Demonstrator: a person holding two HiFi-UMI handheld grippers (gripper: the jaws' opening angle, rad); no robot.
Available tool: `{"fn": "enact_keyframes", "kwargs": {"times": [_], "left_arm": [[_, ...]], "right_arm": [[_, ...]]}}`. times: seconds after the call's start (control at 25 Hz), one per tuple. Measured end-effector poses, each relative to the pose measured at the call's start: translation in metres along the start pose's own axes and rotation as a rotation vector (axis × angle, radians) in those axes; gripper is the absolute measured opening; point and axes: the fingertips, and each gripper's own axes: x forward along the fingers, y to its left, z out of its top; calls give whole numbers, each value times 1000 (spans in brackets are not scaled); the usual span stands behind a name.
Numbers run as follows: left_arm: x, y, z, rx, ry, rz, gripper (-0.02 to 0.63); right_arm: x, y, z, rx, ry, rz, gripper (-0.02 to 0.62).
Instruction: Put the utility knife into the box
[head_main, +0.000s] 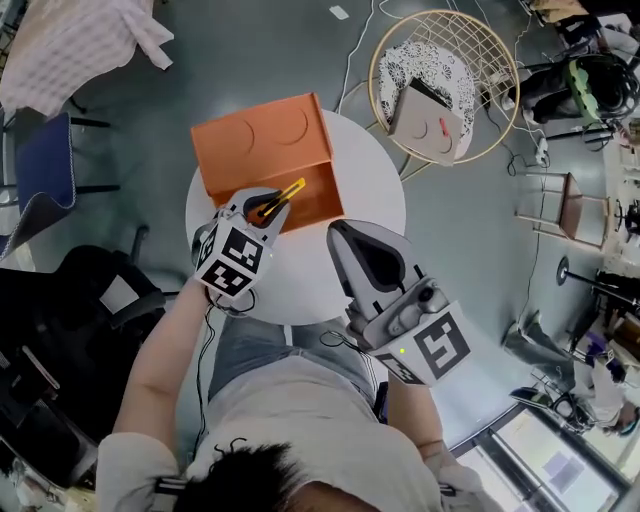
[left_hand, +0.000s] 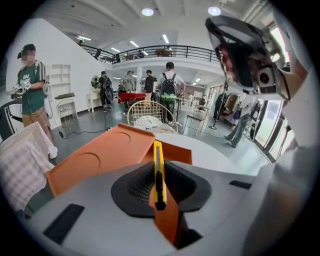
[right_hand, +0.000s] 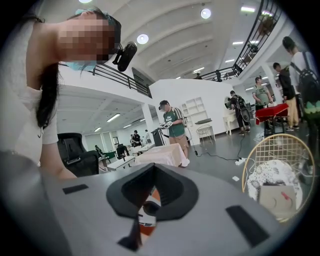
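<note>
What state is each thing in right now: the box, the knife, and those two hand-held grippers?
box: lid open, folded back flat.
utility knife: clamped in the jaws, held at the box, not yet inside.
left hand-held gripper: shut on the utility knife.
right hand-held gripper: shut, holding nothing.

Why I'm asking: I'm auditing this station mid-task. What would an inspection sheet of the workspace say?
Surface: round white table, holding only the box.
Job's things: orange box with its lid open; yellow utility knife held above it, not yet inside.
Clutter: nothing seen on the table.
Grippers: left gripper shut on the knife; right gripper shut, empty, over the table.
Cables: white cables on the floor.
Surroundings: wire basket with lace cloth, blue chair, people standing beyond.
</note>
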Motion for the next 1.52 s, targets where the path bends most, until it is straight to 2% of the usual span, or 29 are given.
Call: {"fn": "enact_keyframes", "kwargs": {"times": [0.4,0.96,1.12,1.52], "left_arm": [[34,-1,-36,34,191,-36,64],[56,-9,-67,137,377,-59,66],[59,-10,-71,178,394,-46,66],[56,-9,-71,160,401,-55,69]], "right_arm": [[-12,-14,-5,18,13,-46,8],[-17,-23,-11,32,28,-63,8],[-19,-26,-14,35,30,-69,8],[-25,-25,-12,30,24,-70,8]]}}
